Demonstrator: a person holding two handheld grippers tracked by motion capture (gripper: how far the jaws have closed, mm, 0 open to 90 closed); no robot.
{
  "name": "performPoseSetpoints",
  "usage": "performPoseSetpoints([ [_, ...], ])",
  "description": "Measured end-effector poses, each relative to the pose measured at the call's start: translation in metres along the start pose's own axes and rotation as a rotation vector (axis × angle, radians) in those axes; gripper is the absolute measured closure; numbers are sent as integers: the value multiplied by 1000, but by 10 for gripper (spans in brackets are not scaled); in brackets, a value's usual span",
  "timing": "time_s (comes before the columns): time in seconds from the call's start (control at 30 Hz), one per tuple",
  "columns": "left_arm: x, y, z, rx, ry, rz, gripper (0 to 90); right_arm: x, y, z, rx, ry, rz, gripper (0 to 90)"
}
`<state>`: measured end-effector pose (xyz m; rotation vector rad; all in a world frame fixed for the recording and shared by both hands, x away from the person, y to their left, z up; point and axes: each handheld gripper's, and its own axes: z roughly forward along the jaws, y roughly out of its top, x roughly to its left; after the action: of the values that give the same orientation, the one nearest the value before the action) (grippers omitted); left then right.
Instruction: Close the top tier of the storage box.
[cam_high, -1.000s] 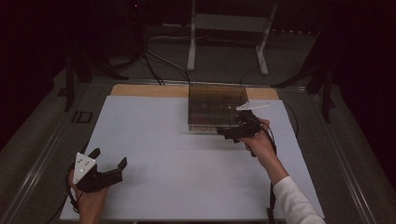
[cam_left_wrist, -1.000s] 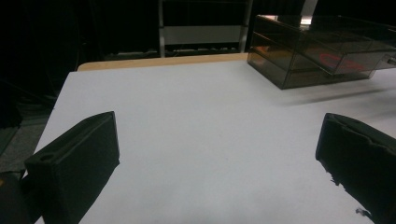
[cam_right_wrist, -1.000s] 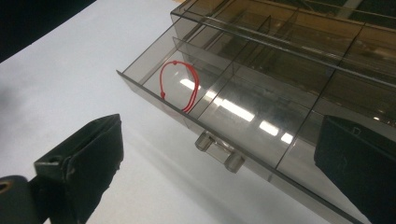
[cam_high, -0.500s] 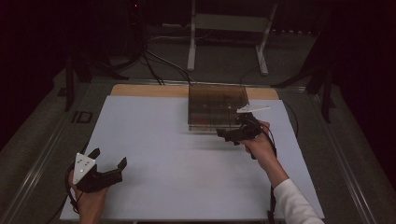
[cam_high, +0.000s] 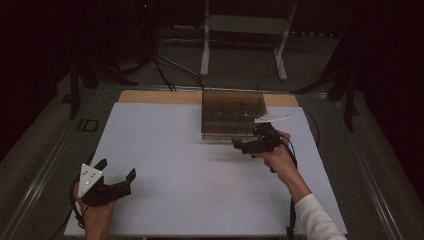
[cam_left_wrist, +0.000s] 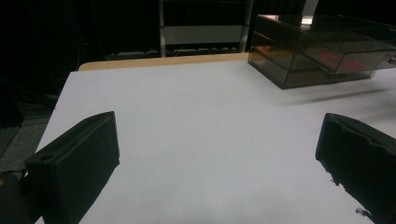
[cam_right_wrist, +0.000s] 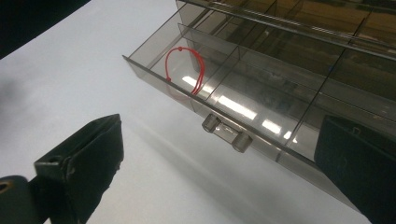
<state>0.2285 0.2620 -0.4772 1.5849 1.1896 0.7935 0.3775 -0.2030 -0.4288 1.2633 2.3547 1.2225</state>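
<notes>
A smoky clear drawer box (cam_high: 233, 114) stands at the far side of the white surface (cam_high: 165, 165), just in front of the bare wooden strip (cam_high: 155, 97) along that surface's far edge. The box's lower drawer (cam_right_wrist: 224, 93) is pulled partway out toward the person; the right gripper view shows it split into compartments, and a loop of red cord (cam_right_wrist: 187, 70) lies in the end compartment, resting against the drawer's front wall. A small clear handle (cam_right_wrist: 226, 132) with two round posts sticks out from the middle of the drawer front. The right hand-held gripper (cam_high: 248, 145) is held just before the box's near right corner, its jaws spread wide with nothing between them; in its own view the handle sits in the gap between the jaws, but ahead of them and not touched. The person's right hand (cam_high: 278, 157) wraps the grip, and a white sleeve (cam_high: 317, 220) covers the forearm behind it. The left hand-held gripper (cam_high: 117, 176) is well away from the box, low over the near left part of the surface, its jaws likewise wide apart and empty. In the left gripper view the box (cam_left_wrist: 322, 49) appears far off to the upper right, with the red cord (cam_left_wrist: 338, 60) faintly visible through its wall.
</notes>
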Motion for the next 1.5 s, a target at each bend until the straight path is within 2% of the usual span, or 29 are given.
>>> performPoseSetpoints([
  [0.07,0,0,0,0,-1,0,11,0,-1,-2,-15,-20,1,91],
  [0.1,0,0,0,1,-1,1,11,0,-2,-3,-22,-29,3,148],
  [0.13,0,0,0,1,-1,1,11,0,-2,-3,-22,-29,3,148],
  [0.17,0,0,0,1,-1,0,11,0,-3,-4,-28,-40,-9,231],
  [0.2,0,0,0,1,-1,1,11,2,-4,-6,-46,-59,-40,375],
  [0.3,-1,0,1,3,-1,1,11,4,-7,-8,-65,-69,-55,564],
  [0.5,0,0,0,3,-2,0,11,1,-10,-6,-87,-83,-18,691],
  [0.67,0,0,1,3,-2,1,11,-1,-15,-6,-88,-86,-10,889],
  [1.13,-1,-1,2,9,-2,3,11,-3,-25,4,-48,-104,-42,900],
  [1.5,0,-1,1,6,-1,2,11,-3,-30,12,-37,-113,-36,900],
])
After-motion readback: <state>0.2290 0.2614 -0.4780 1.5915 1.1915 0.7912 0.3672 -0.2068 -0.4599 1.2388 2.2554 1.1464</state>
